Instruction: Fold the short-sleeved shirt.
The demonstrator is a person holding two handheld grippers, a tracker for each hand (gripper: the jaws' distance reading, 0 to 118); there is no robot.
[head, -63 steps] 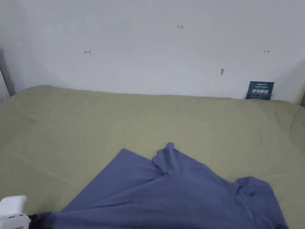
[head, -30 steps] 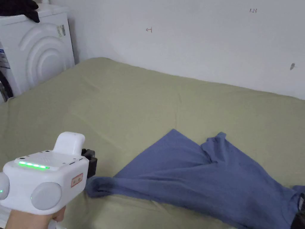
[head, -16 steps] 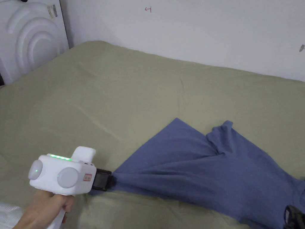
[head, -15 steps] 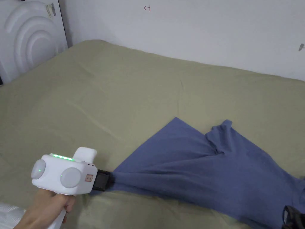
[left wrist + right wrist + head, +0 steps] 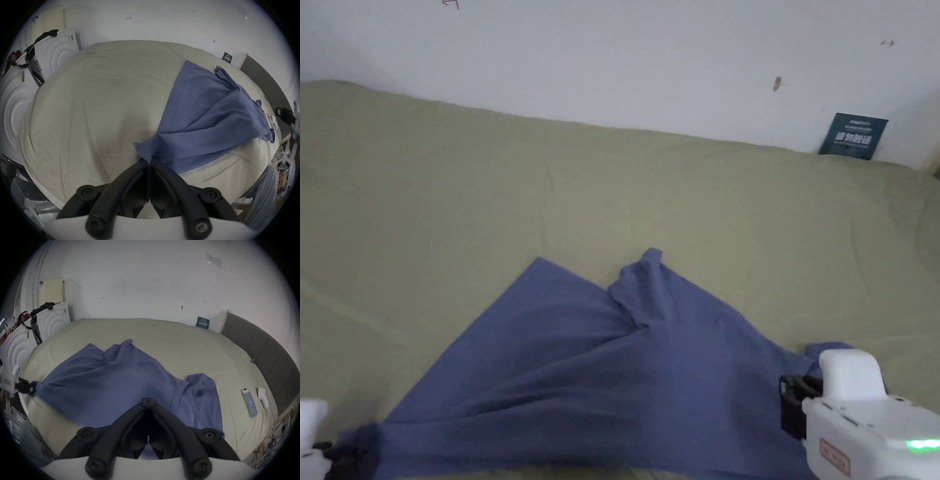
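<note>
We see the blue shirt (image 5: 600,375) spread across the green bed sheet (image 5: 487,187), pulled taut along its near edge between the two grippers. The left gripper (image 5: 148,162) has its jaws pressed together on a bunched corner of the fabric. The right gripper (image 5: 148,400) sits over the shirt near the collar end with its jaws closed tip to tip — whether cloth lies between them we cannot tell. A phone (image 5: 249,402) lies on the sheet beyond the shirt's right sleeve.
</note>
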